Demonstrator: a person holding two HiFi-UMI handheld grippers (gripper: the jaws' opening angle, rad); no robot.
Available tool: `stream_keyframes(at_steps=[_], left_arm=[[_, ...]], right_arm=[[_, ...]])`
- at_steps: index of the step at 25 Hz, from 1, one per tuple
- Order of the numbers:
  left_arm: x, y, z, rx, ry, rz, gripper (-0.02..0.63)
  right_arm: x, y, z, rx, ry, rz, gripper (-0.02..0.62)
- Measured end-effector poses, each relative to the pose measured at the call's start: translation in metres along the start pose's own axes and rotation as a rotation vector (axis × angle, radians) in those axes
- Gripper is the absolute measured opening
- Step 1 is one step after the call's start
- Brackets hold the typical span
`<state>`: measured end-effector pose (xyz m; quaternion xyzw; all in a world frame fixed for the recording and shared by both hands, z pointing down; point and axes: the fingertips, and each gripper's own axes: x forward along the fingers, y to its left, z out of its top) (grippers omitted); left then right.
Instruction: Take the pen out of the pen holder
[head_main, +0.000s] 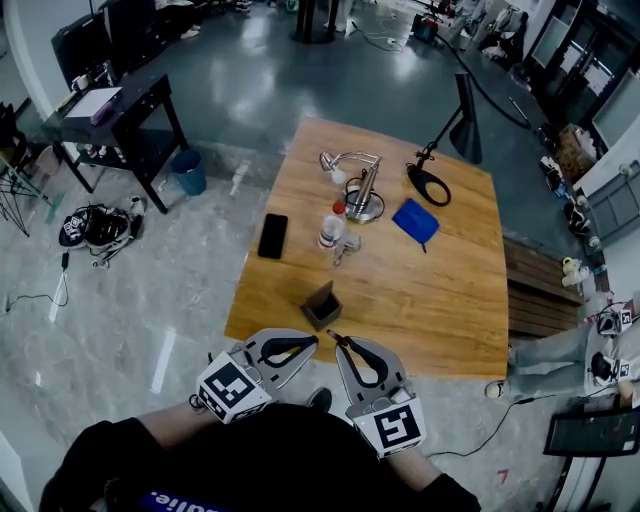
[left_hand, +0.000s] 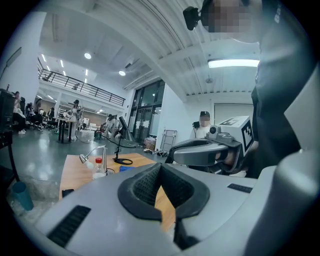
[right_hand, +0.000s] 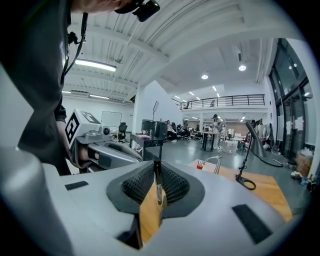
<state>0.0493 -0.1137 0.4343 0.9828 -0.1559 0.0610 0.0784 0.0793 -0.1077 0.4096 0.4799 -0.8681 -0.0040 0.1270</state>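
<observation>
- The left gripper (head_main: 312, 341) hangs just off the worktop's (head_main: 440, 300) near edge. Its own view shows the jaws closed tip to tip with nothing between them.
- The right gripper (head_main: 338, 344) is just beside it, with tips almost touching the left one's. The person's hands are hidden behind the 2 marker cubes.
- In the right gripper view, the right gripper's jaws are clamped on a dark pen (right_hand: 156, 184). The pen stands upright between the pads, with its lower end hidden in the jaws. In the head view it is hard to make out.
- The dark pen holder (head_main: 322, 306) stands near the near edge, left of the middle and apart from both grippers. Its inside cannot be seen.
- A black phone (head_main: 272, 236) lies flat toward the left edge.
- A red-capped bottle (head_main: 331, 227) stands mid-worktop. The small bits beside it are too blurred to name.
- A blue cloth (head_main: 415, 221) lies to the right of the bottle.
- A black lamp (head_main: 447, 140) leans over the far right corner, its top cut off.
</observation>
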Motion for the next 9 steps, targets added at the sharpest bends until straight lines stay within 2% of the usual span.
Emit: stream_keyframes(at_steps=[9], left_arm=[[-0.0062, 0.0012, 0.0012, -0.002, -0.003, 0.015, 0.009]], right_arm=[[0.0020, 0.0064, 0.0052, -0.008, -0.013, 0.008, 0.048]])
